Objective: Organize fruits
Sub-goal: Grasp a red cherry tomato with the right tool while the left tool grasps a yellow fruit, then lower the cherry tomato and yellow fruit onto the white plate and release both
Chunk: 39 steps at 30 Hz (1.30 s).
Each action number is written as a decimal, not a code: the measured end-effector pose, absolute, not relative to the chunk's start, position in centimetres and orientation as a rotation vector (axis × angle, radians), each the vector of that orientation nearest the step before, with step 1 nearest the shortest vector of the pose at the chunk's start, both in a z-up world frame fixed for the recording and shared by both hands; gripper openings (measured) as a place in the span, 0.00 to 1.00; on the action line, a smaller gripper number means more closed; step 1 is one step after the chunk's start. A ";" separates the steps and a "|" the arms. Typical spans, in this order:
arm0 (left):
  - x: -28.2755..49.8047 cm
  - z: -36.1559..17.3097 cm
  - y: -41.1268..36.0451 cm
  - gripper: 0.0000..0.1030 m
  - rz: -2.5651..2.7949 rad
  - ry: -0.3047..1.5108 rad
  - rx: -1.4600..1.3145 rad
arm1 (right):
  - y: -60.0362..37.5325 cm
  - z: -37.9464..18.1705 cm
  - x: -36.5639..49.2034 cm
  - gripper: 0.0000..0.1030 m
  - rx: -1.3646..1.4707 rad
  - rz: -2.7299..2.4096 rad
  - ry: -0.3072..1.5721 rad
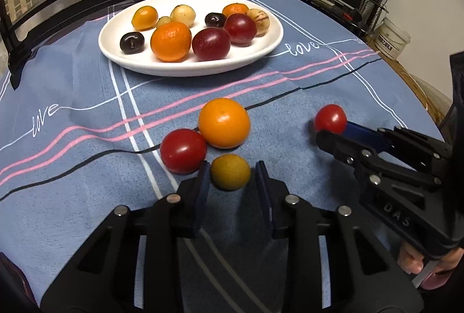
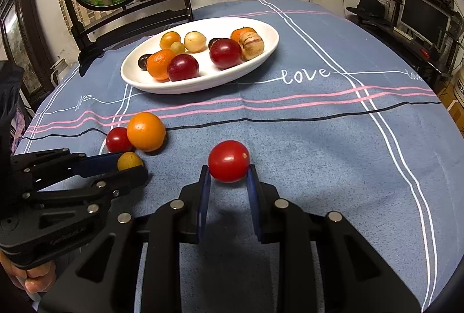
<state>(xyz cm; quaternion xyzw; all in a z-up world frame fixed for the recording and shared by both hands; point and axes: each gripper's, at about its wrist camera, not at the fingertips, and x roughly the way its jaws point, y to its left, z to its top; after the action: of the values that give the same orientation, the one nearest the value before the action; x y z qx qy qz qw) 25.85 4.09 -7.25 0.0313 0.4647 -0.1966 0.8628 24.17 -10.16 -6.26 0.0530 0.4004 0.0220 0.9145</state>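
Two hand-held grippers over a desk (image 2: 333,139) covered with a blue striped cloth (image 1: 87,168). The left gripper (image 1: 232,172) has its fingers (image 1: 203,182) spread on either side of a small yellow fruit (image 1: 230,172) resting on the cloth; the pads stand just beside it, with a gap visible on the right side. The right gripper (image 2: 227,176) brackets a red tomato (image 2: 228,160); its fingers (image 2: 251,182) appear to touch both flanks, grasping it. Just beyond the yellow fruit lie a second tomato (image 1: 182,150) and an orange (image 1: 224,123), touching each other. Farther back, a white plate (image 1: 121,52) holds oranges, dark red plums, dark cherries and pale fruits.
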 end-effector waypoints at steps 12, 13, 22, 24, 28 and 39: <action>25.1 -7.2 3.8 0.27 -0.388 0.965 0.083 | -10.4 -6.3 23.8 0.25 0.111 0.045 0.818; 25.0 -7.2 3.9 0.27 -0.389 0.967 0.078 | -10.5 -6.3 23.8 0.25 0.113 0.043 0.819; 25.3 -4.0 4.6 0.27 -0.424 0.923 0.061 | -11.2 -5.3 24.1 0.25 0.105 0.019 0.789; 26.5 -2.4 5.1 0.27 -0.412 0.894 0.055 | -11.2 -4.3 25.0 0.25 0.096 0.021 0.767; 30.1 0.2 5.7 0.27 -0.372 0.829 0.043 | -10.4 -2.4 27.4 0.25 0.050 0.028 0.704; 42.7 -1.0 4.9 0.27 -0.260 0.878 0.032 | -8.7 -2.5 36.7 0.25 0.035 0.095 0.679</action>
<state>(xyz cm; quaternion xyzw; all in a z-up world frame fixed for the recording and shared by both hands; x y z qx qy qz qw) 42.67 4.86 -1.03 0.0154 0.4240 -0.1254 0.8968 36.73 -8.74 -2.49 0.0170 0.3327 0.0464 0.9417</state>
